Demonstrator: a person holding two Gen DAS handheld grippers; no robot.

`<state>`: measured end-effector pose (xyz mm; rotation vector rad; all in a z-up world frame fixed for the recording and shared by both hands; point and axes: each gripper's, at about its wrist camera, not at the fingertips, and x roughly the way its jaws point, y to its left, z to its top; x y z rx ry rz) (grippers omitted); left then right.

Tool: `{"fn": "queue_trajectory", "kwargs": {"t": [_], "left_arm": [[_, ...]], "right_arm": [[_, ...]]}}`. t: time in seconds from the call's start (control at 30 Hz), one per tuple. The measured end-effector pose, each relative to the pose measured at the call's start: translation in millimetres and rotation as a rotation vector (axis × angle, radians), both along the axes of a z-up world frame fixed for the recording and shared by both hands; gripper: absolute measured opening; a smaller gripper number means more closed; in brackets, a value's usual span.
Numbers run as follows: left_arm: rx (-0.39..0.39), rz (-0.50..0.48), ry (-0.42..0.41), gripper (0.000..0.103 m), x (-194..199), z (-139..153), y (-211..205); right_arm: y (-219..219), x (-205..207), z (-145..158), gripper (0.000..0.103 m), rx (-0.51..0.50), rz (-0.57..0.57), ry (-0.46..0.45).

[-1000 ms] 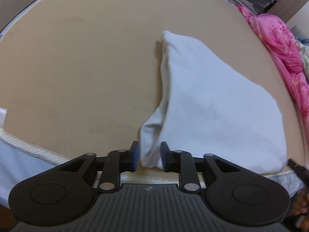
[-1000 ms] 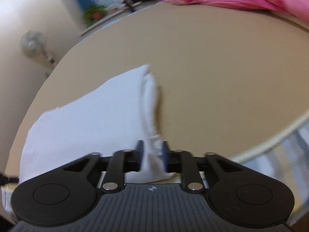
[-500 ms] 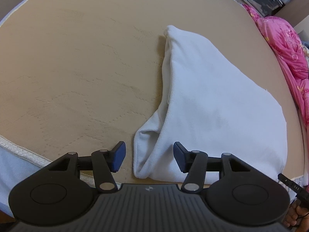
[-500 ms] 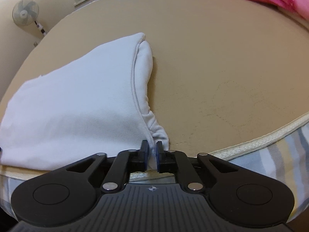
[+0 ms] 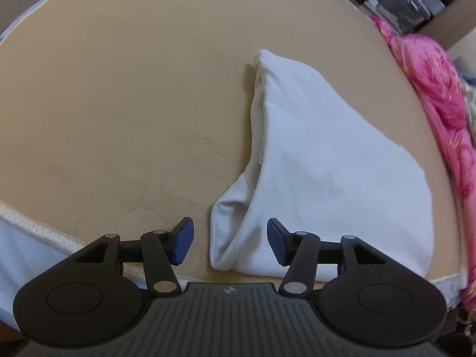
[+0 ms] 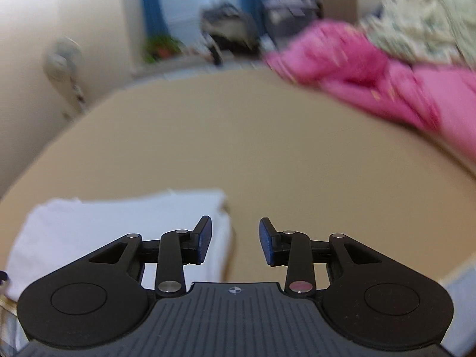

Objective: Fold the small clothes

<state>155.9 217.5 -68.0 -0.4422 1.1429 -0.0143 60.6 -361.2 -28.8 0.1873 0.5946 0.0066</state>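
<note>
Item: folded white garment (image 5: pixel 321 172) on mattress (image 5: pixel 119 104), near edge. Left hand-held gripper (image 5: pixel 229 245) and right hand-held gripper (image 6: pixel 235 241) both spread wide, empty. Risk: loose lower-left fold may spring open unpinned.

One white garment (image 5: pixel 321 178), one pink quilt (image 5: pixel 431 89), one fan (image 6: pixel 62 59) (blurred), two grippers.

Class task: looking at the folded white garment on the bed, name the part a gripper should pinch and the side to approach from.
Probably the bunched near corner of the white garment, approached from the mattress edge: its layers stand up there, between the open left gripper.
</note>
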Motion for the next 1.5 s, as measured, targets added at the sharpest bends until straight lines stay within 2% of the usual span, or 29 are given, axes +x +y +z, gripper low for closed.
{"fn": "queue_trajectory", "kwargs": {"t": [0.07,0.1,0.13,0.17,0.27,0.43,0.6,0.67,0.73,0.8,0.9,1.0,1.07,1.17,1.27,1.37,1.43,1.47,1.5], "left_arm": [[-0.053,0.029,-0.004,0.06,-7,0,6],[-0.08,0.043,-0.002,0.06,-11,-1,9],[-0.102,0.052,0.002,0.06,-15,-3,10],[-0.121,0.06,0.009,0.06,-18,-5,10],[-0.176,0.079,0.043,0.06,-23,-16,7],[-0.239,0.182,0.064,0.06,-22,-32,6],[-0.262,0.309,0.044,0.06,-25,-43,5],[-0.242,0.331,0.026,0.06,-26,-42,0],[-0.181,0.326,0.01,0.051,-27,-39,-9],[-0.085,0.316,0.003,0.016,-27,-35,-20],[-0.044,0.303,-0.012,0.009,-27,-23,-29],[0.096,0.244,-0.067,0.008,-17,7,-56],[0.19,0.174,-0.144,0.008,-11,36,-89],[0.233,0.028,-0.278,0.008,-2,82,-159],[0.261,-0.176,-0.397,0.008,-6,112,-258],[0.21,-0.376,-0.462,0.008,-20,113,-355],[0.184,-0.481,-0.47,0.009,-31,98,-408],[0.169,-0.547,-0.45,0.012,-32,85,-434],[0.151,-0.608,-0.405,0.026,-31,68,-453]], "right_arm": [[5,-2,-9,0.037,0.009,0.009,-0.043],[6,-1,-19,0.037,0.017,-0.001,-0.024],[10,9,-28,0.037,0.005,-0.007,0.069],[10,8,-28,0.037,0.005,-0.017,0.078],[12,7,-20,0.037,0.065,-0.004,0.015],[9,6,-24,0.037,0.067,0.03,0.053],[1,7,-22,0.037,0.054,0.023,0.041],[-7,9,-25,0.037,0.064,0.01,0.044],[-16,7,-26,0.037,0.073,-0.001,0.041],[-22,4,-27,0.037,0.081,-0.011,0.038],[-31,0,-27,0.037,0.095,-0.03,0.029],[-40,-3,-27,0.037,0.114,-0.058,0.027],[-46,-3,-28,0.037,0.124,-0.078,0.037],[-54,-1,-29,0.037,0.153,-0.102,0.038],[-60,1,-30,0.037,0.178,-0.12,0.033],[-65,6,-31,0.037,0.202,-0.136,0.031],[-67,10,-32,0.037,0.217,-0.152,0.031],[-67,10,-34,0.037,0.224,-0.157,0.031],[-68,13,-35,0.037,0.232,-0.16,0.035]]}}
